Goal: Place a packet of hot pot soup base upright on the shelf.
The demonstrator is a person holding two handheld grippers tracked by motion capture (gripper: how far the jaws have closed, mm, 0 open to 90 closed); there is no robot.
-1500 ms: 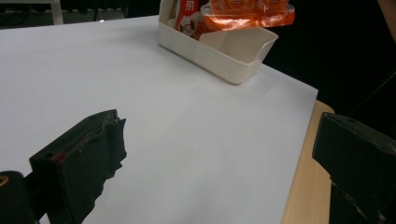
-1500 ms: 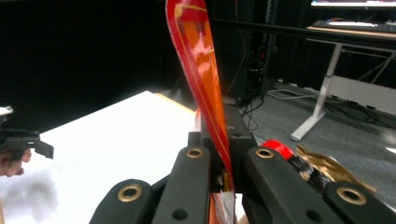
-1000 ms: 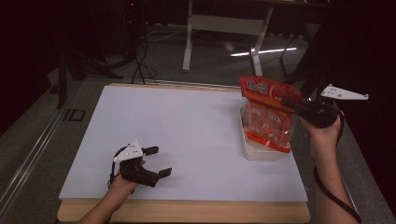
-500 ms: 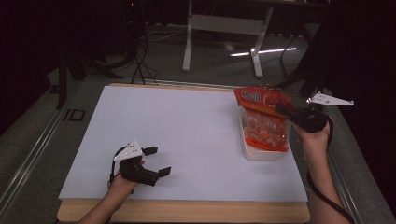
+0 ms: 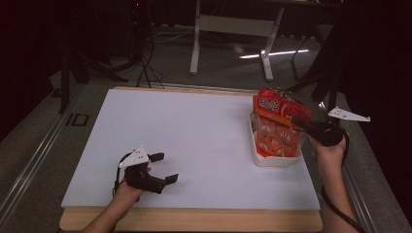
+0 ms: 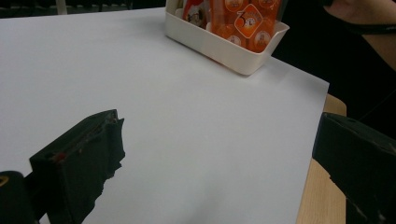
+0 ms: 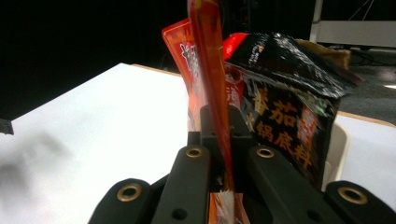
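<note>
orange packet (image 7: 211, 70) bottom hidden behind tool (image 7: 219, 135)

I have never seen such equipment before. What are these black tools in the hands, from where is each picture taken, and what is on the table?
A person sits at a table covered with white paper and holds a hand-operated two-jaw gripper in each hand; there is no robot arm. The high view looks down from above the person's side. The other two pictures come from small cameras riding on the grippers, looking along their black jaws.

The left gripper rests near the front edge with its jaws wide apart and nothing between them. The right gripper is shut on the edge of an orange snack packet, which stands in a white tray at the table's right side. In the right gripper view, a dark packet with printed characters stands behind the orange one.
</note>
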